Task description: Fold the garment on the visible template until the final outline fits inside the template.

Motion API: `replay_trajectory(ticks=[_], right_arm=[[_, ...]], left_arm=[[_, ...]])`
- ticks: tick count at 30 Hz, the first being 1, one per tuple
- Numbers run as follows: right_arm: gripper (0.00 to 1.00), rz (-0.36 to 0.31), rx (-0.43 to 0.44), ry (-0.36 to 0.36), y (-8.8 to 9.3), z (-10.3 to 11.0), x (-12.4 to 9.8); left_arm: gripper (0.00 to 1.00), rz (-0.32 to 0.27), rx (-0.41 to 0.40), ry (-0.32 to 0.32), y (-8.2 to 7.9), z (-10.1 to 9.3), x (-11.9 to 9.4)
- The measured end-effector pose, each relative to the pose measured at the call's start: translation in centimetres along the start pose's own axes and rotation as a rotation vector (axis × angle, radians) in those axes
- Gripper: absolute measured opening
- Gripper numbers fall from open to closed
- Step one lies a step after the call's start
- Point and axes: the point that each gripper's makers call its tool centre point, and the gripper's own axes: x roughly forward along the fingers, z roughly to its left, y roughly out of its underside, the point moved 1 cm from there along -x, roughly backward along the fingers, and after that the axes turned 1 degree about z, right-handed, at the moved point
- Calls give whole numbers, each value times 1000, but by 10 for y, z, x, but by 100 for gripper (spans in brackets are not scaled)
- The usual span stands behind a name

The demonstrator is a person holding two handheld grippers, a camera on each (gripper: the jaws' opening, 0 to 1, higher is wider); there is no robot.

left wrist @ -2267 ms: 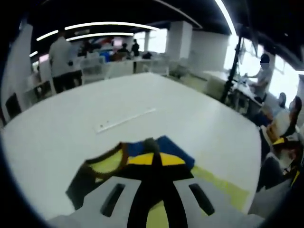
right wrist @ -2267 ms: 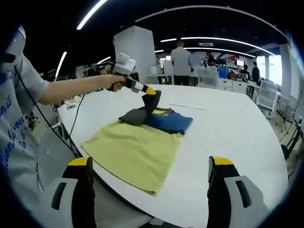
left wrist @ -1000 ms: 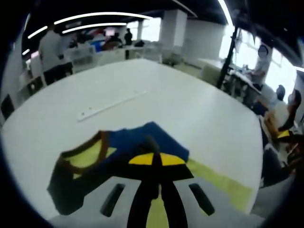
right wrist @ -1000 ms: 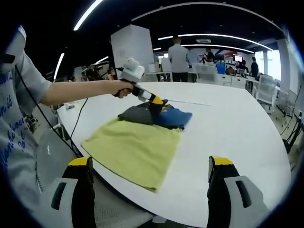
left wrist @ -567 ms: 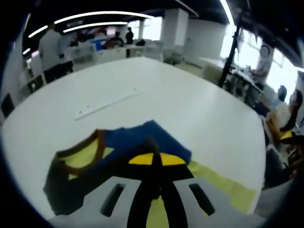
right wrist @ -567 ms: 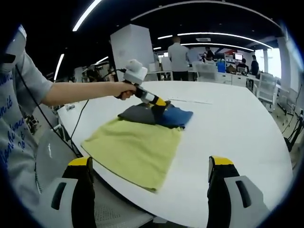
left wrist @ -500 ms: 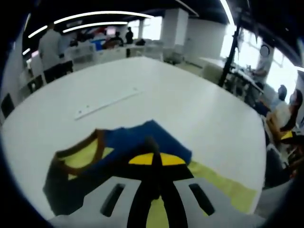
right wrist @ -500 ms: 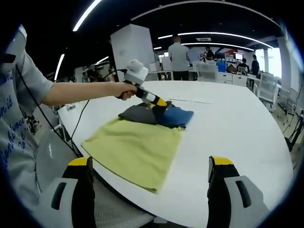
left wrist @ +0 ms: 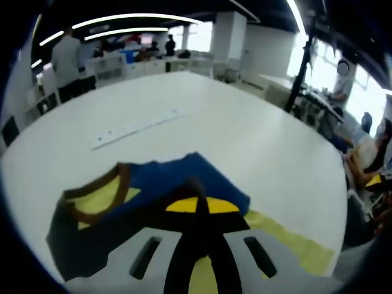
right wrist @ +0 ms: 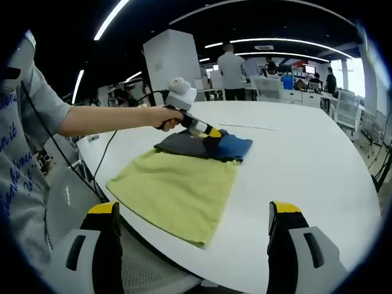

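Jaws of the left gripper are pressed together on a fold of the garment; those of the right gripper stand wide apart with nothing between them, hanging back near the table edge.

Since two seconds ago the left gripper has come down from holding the cloth lifted above the pile to laying it low and flat, and over the last second it has slid on across the garment. In the right gripper view the garment now lies as a compact bundle at the far end of the template, its far edge seemingly overhanging. I judge the fold is nearly laid but the outline is not yet fully inside.

Soft knit, the garment shows blue and dark grey panels with a brown-trimmed neckline and yellow lining. Flat and matte, the yellow-green template is a rough rectangle; the table is smooth, glossy white.
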Motion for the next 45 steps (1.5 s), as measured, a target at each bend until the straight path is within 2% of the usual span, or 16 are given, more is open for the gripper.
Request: replay_trajectory(ticks=[15, 24, 41, 45], right_arm=[[100, 9, 12, -8, 4, 2, 4], [100, 11, 16, -7, 5, 1, 4], [100, 10, 12, -10, 5, 2, 4], [100, 8, 12, -10, 4, 3, 4]], left_arm=[[0, 17, 2, 3, 12, -11, 0], [2, 8, 11, 8, 9, -8, 3], [13, 1, -6, 33, 8, -17, 2], [15, -5, -2, 14, 8, -14, 2]])
